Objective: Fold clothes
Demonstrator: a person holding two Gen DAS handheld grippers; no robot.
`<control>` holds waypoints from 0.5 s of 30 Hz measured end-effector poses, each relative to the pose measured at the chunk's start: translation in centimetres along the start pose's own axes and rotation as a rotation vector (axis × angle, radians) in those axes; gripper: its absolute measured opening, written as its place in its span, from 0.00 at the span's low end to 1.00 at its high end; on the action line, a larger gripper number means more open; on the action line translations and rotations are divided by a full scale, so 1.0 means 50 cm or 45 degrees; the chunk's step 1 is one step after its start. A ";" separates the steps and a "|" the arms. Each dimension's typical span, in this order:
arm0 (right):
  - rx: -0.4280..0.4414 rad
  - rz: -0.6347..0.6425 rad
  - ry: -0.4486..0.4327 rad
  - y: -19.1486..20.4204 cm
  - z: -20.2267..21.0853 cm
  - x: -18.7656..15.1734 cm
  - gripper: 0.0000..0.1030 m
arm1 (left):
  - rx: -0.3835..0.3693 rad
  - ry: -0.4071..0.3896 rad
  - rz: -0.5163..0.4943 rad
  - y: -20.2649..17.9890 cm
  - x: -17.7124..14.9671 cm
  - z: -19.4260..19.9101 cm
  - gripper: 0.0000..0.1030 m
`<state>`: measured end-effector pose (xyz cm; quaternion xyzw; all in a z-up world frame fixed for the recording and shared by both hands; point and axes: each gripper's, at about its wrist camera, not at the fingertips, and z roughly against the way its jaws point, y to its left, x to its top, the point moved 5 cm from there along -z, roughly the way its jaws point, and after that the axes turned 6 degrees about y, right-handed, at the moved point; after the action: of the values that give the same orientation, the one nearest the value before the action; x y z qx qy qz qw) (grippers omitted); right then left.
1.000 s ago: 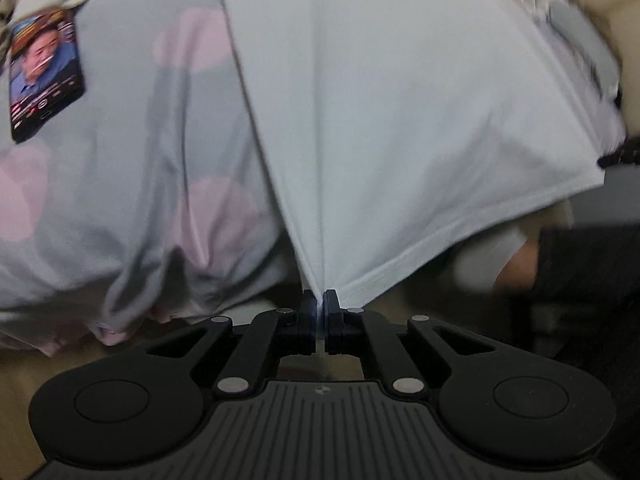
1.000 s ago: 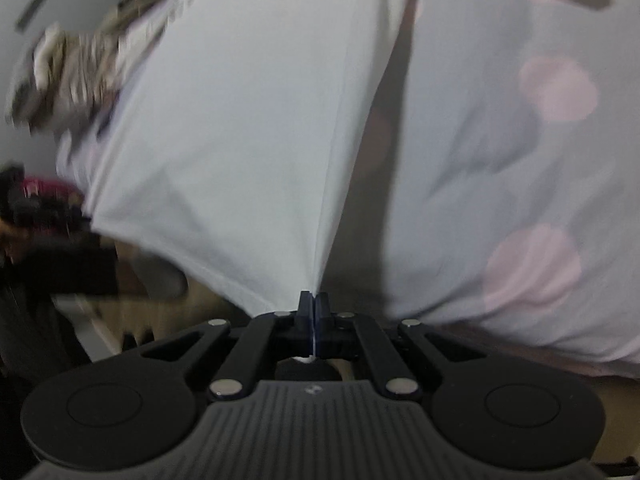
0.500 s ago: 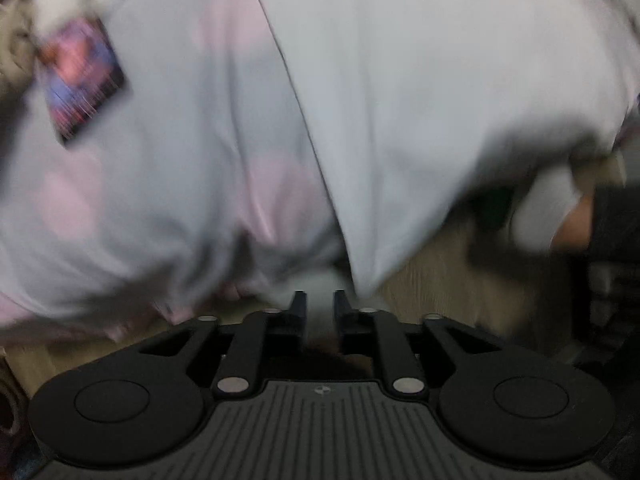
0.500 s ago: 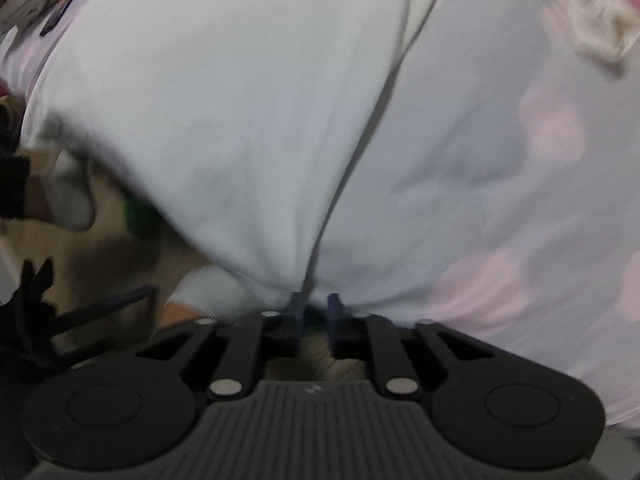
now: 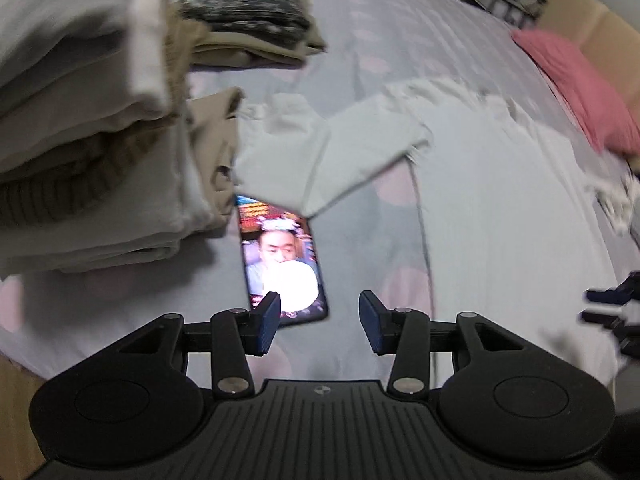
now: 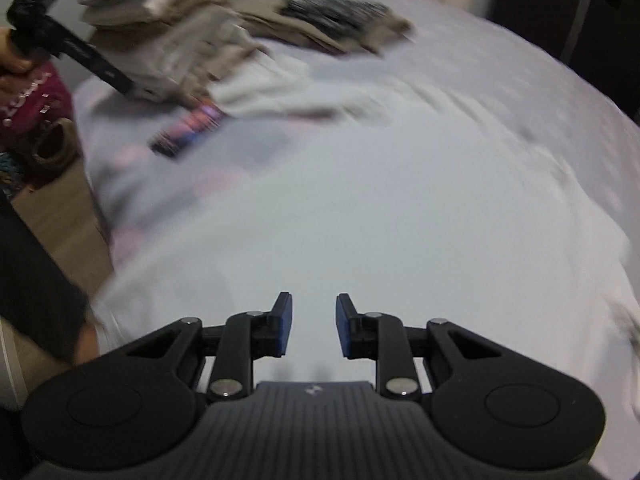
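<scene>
White cotton shirt (image 6: 400,208) lies limp and light on the bed (image 5: 400,32); take its hem, your left hand-held gripper (image 5: 319,322) opening, right hand-held gripper (image 6: 313,325) apart, both empty

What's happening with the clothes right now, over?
Left tool opening, nothing between its pads. Right tool open, empty. White garment spread flat on the bed. Phone lying beside it, near the folded stack.
</scene>
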<state>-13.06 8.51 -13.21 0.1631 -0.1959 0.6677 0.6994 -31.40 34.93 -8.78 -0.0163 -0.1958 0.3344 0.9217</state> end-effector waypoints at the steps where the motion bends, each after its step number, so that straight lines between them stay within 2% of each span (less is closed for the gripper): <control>1: -0.004 0.041 -0.017 0.030 -0.026 0.034 0.26 | 0.000 -0.019 0.033 0.009 0.007 -0.002 0.40; 4: -0.021 0.157 -0.069 0.102 -0.101 0.120 0.27 | -0.021 -0.060 0.065 0.028 0.016 -0.001 0.40; 7: -0.016 0.189 -0.117 0.153 -0.162 0.193 0.27 | -0.019 -0.082 0.085 0.050 0.024 -0.001 0.40; 11: -0.004 0.170 -0.161 0.177 -0.215 0.252 0.27 | -0.024 -0.090 0.144 0.077 0.027 -0.003 0.40; 15: 0.029 0.086 -0.186 0.198 -0.281 0.324 0.28 | -0.032 -0.093 0.158 0.083 0.032 -0.002 0.40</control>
<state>-21.62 30.04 -17.82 0.2129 -0.2441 0.6794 0.6585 -32.77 39.17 -8.98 -0.0277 -0.2319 0.3887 0.8913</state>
